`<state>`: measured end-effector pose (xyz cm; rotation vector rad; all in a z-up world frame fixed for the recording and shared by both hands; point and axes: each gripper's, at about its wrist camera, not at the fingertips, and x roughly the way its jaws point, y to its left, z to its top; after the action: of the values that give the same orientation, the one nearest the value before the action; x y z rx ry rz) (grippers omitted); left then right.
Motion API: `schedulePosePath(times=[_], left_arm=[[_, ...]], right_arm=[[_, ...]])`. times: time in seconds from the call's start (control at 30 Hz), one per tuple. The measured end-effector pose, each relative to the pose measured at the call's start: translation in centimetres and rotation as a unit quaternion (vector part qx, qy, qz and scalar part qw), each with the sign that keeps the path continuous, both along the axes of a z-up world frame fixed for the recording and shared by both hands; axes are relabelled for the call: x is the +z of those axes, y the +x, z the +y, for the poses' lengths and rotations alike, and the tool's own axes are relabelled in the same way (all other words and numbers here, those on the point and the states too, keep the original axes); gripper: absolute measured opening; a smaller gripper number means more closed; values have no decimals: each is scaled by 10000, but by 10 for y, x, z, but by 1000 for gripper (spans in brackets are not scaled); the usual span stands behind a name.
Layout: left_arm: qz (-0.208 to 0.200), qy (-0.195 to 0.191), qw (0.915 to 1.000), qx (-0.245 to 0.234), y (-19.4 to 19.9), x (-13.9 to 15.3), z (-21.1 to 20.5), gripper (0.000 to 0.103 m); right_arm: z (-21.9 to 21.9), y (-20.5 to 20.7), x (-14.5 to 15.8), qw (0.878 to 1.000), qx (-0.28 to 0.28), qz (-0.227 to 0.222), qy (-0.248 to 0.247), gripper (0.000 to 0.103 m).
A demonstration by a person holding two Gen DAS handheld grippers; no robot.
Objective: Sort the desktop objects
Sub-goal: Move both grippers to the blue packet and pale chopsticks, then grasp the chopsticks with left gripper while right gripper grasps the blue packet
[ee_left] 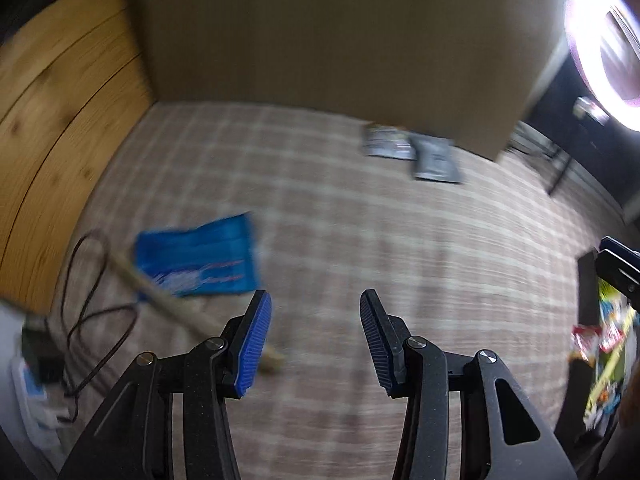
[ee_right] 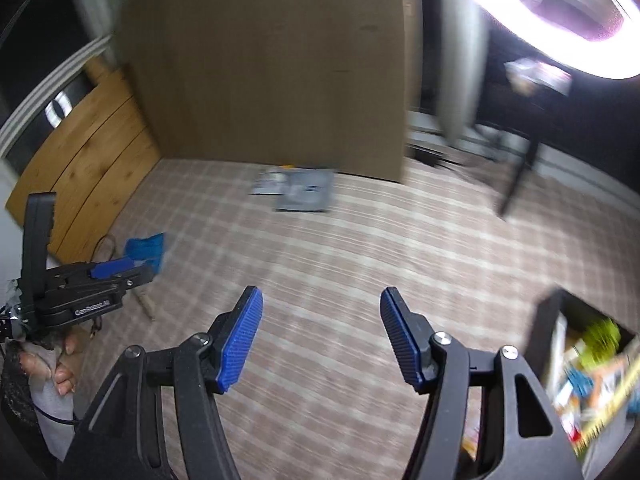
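Note:
My left gripper (ee_left: 316, 340) is open and empty above the checked tablecloth (ee_left: 340, 240). A blue packet (ee_left: 198, 258) lies ahead to its left, with a pale wooden stick (ee_left: 176, 308) across its near corner. Two grey packets (ee_left: 412, 152) lie at the far side by the cardboard wall. My right gripper (ee_right: 322, 336) is open and empty over the cloth. In the right wrist view the grey packets (ee_right: 298, 190) lie far ahead, the blue packet (ee_right: 146, 248) is at the left, and the left gripper (ee_right: 116, 270) is held beside it. Both views are motion-blurred.
A black box (ee_right: 552, 320) full of colourful packets stands at the right; it also shows in the left wrist view (ee_left: 588, 292). A cardboard wall (ee_left: 340, 32) and wooden panel (ee_left: 60, 120) bound the table. A dark cable (ee_left: 92, 300) loops at the left. A ring light (ee_right: 560, 8) glares top right.

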<state>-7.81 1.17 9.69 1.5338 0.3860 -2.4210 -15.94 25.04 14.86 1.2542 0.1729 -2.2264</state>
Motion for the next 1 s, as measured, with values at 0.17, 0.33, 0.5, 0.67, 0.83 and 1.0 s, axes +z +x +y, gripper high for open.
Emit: schedulePosePath(times=[0.17,0.33,0.5,0.67,0.83,1.0], left_arm=[[-139,140,9960,872,22,-23,-43,44],[-215,350,9891,1417,36,-40,-65,44],[-217,439,9839,1722,37,-50,-73,45],[-266,544,9803,1878,32,-61,-75,46],[-324,471,9787,1970,29,-74,-74,45],[-324,165,9771,2098,39,-76,-76,41]], right_arm=[[-73,-1,-3,9959,889,92,130,60],[-143,-1,-14,9842,1755,36,236,60],[-195,1,-29,9692,2430,4,407,60],[-233,-3,-46,9553,2908,-50,529,60],[-257,-3,-55,9419,3314,-58,549,60],[-281,2,-66,9272,3697,-87,599,61]])
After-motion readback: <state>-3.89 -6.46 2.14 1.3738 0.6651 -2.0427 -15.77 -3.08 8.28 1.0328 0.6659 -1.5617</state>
